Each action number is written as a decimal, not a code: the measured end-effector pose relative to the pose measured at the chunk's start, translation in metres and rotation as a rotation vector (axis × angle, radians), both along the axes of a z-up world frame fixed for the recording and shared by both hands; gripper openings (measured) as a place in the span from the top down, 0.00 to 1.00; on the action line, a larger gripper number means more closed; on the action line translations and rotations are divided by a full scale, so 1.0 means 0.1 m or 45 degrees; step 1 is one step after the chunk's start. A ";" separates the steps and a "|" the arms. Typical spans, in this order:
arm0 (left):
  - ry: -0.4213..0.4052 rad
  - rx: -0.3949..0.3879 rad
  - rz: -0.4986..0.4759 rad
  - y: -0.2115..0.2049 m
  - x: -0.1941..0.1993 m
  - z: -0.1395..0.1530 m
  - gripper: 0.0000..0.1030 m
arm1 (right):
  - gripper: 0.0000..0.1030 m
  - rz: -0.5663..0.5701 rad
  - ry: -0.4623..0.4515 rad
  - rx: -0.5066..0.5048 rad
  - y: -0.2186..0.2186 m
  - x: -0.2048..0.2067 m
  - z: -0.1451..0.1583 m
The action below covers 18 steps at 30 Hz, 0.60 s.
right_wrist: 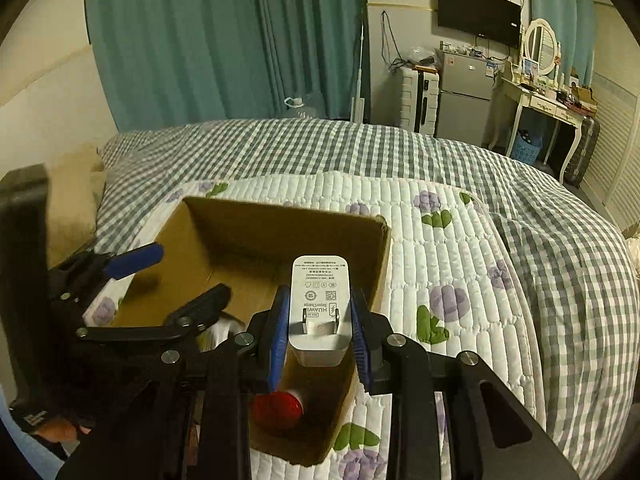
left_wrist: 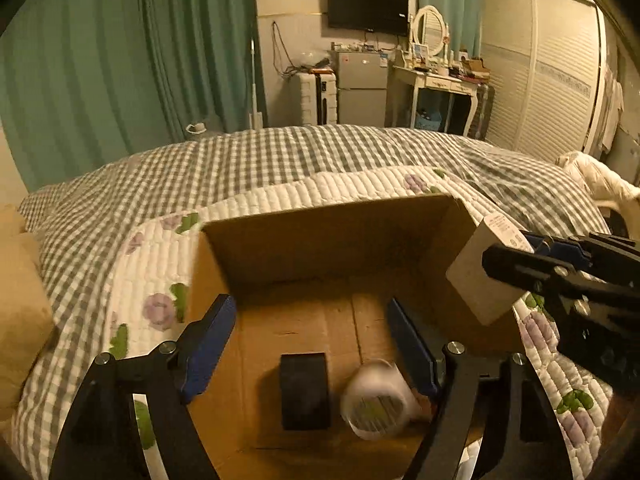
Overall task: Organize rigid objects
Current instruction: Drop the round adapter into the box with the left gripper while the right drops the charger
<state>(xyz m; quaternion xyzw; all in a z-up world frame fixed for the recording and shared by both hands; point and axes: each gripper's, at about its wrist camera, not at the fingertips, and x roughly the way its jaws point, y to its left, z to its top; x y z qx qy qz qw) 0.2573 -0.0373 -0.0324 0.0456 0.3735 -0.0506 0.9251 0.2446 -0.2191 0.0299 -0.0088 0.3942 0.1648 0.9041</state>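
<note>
An open cardboard box (left_wrist: 332, 236) (right_wrist: 280, 224) stands on a quilted floral mat on the bed. My right gripper (right_wrist: 319, 320) is shut on a white charger plug (right_wrist: 319, 304) and holds it above the box's right side; the plug also shows in the left wrist view (left_wrist: 478, 272). My left gripper (left_wrist: 310, 332) is open and empty, hovering over the box. Inside the box lie a black rectangular object (left_wrist: 305, 390), a blurred clear cup (left_wrist: 378, 402) and a red-capped item (right_wrist: 278, 410).
The floral mat (right_wrist: 460, 264) lies on a grey checked bedspread (left_wrist: 280, 152). A tan pillow (left_wrist: 20, 300) sits at the left. Green curtains, a small fridge (left_wrist: 362, 88), a dressing table and a wardrobe stand beyond the bed.
</note>
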 end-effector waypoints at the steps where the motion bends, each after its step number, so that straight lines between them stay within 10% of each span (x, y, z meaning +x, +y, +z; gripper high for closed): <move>1: -0.008 0.002 0.009 0.03 -0.04 0.03 0.22 | 0.72 -0.002 0.001 0.004 0.00 0.01 0.01; 4: -0.017 -0.001 0.029 0.12 -0.19 0.13 0.16 | 0.31 -0.052 -0.052 0.041 -0.07 -0.08 0.14; 18: -0.072 -0.040 0.064 0.28 -1.47 0.44 0.00 | 0.20 -0.065 -0.181 -0.046 -0.24 -1.30 0.88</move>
